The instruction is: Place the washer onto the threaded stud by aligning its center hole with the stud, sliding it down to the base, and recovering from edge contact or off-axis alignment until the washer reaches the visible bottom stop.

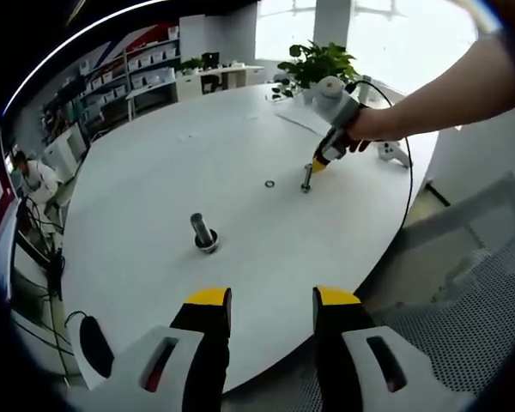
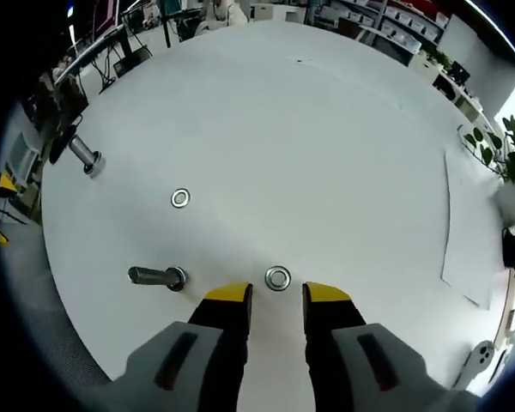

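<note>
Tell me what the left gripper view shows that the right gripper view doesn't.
Left gripper view: the open left tongs, and a hand holding the right tongs beside one stud. Right gripper view: the right tongs seen from behind, open, a second washer lying just ahead of them, and a paper sheet. Both: the white table, that stud, the other stud, a loose washer and a plant.
</note>
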Available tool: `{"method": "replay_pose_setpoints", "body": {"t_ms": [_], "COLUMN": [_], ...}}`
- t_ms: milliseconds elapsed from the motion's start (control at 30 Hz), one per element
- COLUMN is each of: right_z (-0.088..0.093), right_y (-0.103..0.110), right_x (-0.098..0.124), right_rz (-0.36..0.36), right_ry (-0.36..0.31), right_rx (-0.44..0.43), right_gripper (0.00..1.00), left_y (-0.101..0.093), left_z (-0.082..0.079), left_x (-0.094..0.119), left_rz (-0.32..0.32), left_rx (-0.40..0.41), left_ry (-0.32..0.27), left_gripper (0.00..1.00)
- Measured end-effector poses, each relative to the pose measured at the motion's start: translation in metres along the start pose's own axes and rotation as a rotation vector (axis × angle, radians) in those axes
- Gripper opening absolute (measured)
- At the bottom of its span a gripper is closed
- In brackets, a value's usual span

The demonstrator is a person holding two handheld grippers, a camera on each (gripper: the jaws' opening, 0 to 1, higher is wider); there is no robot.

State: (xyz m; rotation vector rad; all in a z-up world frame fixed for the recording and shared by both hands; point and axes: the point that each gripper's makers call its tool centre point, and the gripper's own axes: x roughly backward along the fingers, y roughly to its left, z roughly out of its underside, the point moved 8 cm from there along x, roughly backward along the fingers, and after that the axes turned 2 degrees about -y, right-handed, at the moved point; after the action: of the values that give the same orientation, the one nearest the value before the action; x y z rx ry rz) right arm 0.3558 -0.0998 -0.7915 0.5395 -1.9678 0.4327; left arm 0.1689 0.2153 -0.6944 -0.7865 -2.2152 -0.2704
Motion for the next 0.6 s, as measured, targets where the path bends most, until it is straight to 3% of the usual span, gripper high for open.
{"method": "replay_pose_setpoints", "body": {"t_ms": [267, 467, 600], "right_z": [-0.0023, -0.0014, -0.0038], "right_y": [-0.0019, -0.0019, -0.0033], "right_x": [-0.0038, -0.0042, -0.0067], "right_rz": [-0.027, -0.034, -0.032], "right_ry": [-0.032, -0.056, -0.035], "right_rx": [-0.062, -0.039, 0.011], "right_gripper": [0.22, 0.18, 0.15], "left_y": [0.0002, 0.0004, 0.0002], "left_z": [0.001, 0.0016, 0.0016], "left_x": [-0.0005, -0.0008, -0.0008], "left_rz": [-0.002, -0.004, -0.004], "left_rx": [0.001, 0.001, -0.001], "left_ry": [0.006, 0.01, 0.012], "left_gripper": [0.36, 0.36, 0.36]}}
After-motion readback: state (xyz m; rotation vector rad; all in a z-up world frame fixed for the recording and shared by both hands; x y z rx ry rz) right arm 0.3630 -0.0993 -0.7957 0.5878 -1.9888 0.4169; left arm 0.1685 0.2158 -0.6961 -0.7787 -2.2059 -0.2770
